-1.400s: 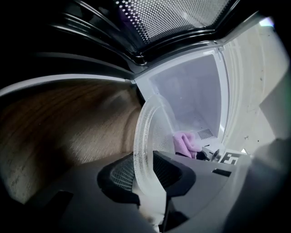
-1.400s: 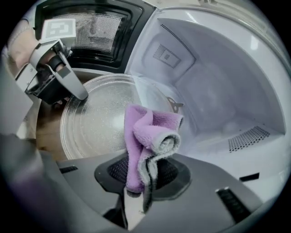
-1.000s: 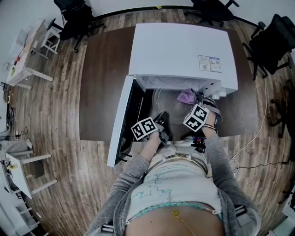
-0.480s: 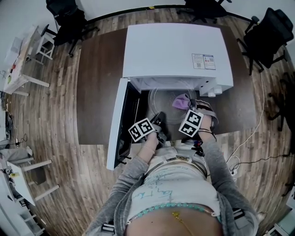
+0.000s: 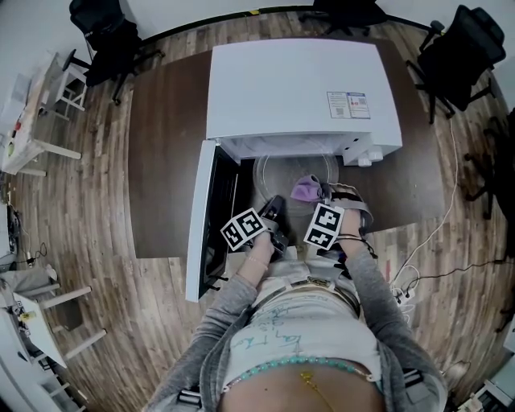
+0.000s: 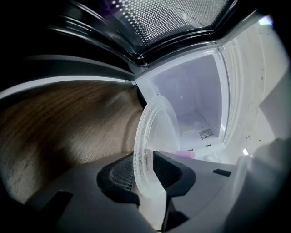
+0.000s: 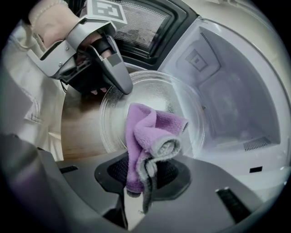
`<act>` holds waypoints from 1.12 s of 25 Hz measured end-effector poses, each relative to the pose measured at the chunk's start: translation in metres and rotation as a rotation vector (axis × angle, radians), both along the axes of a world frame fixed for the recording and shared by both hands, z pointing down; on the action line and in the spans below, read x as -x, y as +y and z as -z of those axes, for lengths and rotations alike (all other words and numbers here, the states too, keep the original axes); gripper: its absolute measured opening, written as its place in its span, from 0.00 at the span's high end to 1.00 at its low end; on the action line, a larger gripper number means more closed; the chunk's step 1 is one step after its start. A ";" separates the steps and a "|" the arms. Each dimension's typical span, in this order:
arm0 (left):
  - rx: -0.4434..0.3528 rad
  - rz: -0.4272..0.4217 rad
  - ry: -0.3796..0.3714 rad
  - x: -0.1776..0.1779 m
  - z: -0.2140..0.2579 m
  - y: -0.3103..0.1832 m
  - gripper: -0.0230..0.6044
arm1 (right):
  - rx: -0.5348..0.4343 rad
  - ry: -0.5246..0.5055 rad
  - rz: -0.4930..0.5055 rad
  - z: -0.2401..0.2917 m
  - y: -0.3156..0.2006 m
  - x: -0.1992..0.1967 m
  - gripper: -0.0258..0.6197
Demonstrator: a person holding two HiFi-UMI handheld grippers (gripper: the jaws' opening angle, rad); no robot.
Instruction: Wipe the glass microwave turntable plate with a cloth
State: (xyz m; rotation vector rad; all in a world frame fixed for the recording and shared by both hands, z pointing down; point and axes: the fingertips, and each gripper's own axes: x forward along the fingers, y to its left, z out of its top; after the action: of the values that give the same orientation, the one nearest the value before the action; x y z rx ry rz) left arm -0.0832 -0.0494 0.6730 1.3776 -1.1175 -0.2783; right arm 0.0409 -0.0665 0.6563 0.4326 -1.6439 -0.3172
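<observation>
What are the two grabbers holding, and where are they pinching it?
The left gripper pinches the glass turntable plate by its near rim. The right gripper pinches the purple cloth by a bunched-up fold.

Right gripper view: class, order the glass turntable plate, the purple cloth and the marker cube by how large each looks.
1. glass turntable plate
2. purple cloth, though it is nearest the camera
3. marker cube, partly cut off by the frame
</observation>
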 end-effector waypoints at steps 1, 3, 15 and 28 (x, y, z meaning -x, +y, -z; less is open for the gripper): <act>0.000 0.001 -0.001 0.000 0.000 0.000 0.80 | 0.004 0.002 0.010 -0.001 0.003 0.003 0.78; 0.002 0.002 -0.002 0.000 0.000 0.000 0.80 | 0.011 0.008 0.035 -0.002 0.011 0.011 0.78; 0.000 0.004 -0.003 -0.001 0.000 0.000 0.80 | 0.018 0.014 0.133 0.000 0.012 0.039 0.78; -0.001 0.002 0.002 -0.002 0.000 -0.001 0.80 | -0.051 0.022 0.232 0.013 -0.022 0.063 0.79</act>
State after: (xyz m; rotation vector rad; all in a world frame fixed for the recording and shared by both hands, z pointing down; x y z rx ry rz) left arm -0.0817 -0.0507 0.6734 1.3765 -1.1177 -0.2814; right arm -0.0220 -0.0881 0.6429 0.2749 -1.6694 -0.5360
